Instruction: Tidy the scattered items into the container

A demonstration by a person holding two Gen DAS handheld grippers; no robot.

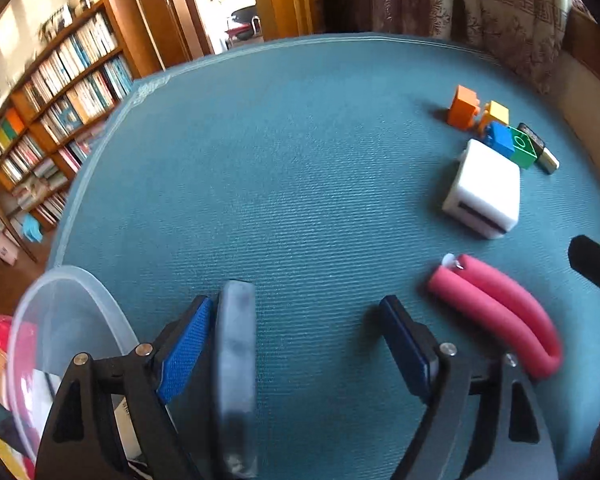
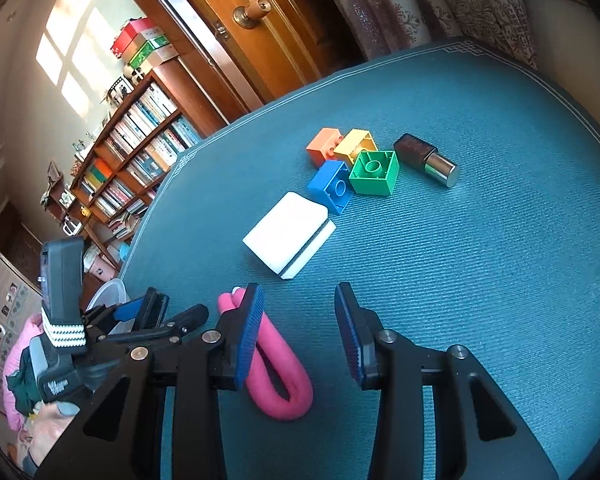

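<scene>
My left gripper [image 1: 298, 320] is open just above the teal mat [image 1: 300, 160]. A flat grey oblong object [image 1: 236, 360] stands on edge against its left pad, well clear of the right pad. A clear plastic container [image 1: 60, 320] sits just left of that gripper at the table's edge. A bent pink foam tube [image 1: 500, 304] lies to the right. My right gripper [image 2: 300, 332] is open and empty, its left finger over the pink foam tube [image 2: 280, 380]. Further off lie a white block [image 2: 288, 232], orange [image 2: 324, 146], yellow [image 2: 356, 144], blue [image 2: 334, 188] and green [image 2: 374, 174] bricks, and a dark metal-tipped cylinder [image 2: 428, 158].
The mat's far edge meets a curtain [image 1: 480, 0] and a wooden door [image 2: 260, 40]. A bookshelf [image 1: 52, 120] stands beyond the left edge of the table. Bare mat [image 2: 500, 280] stretches right of the right gripper. The left gripper [image 2: 160, 314] shows beside the container rim [image 2: 108, 292].
</scene>
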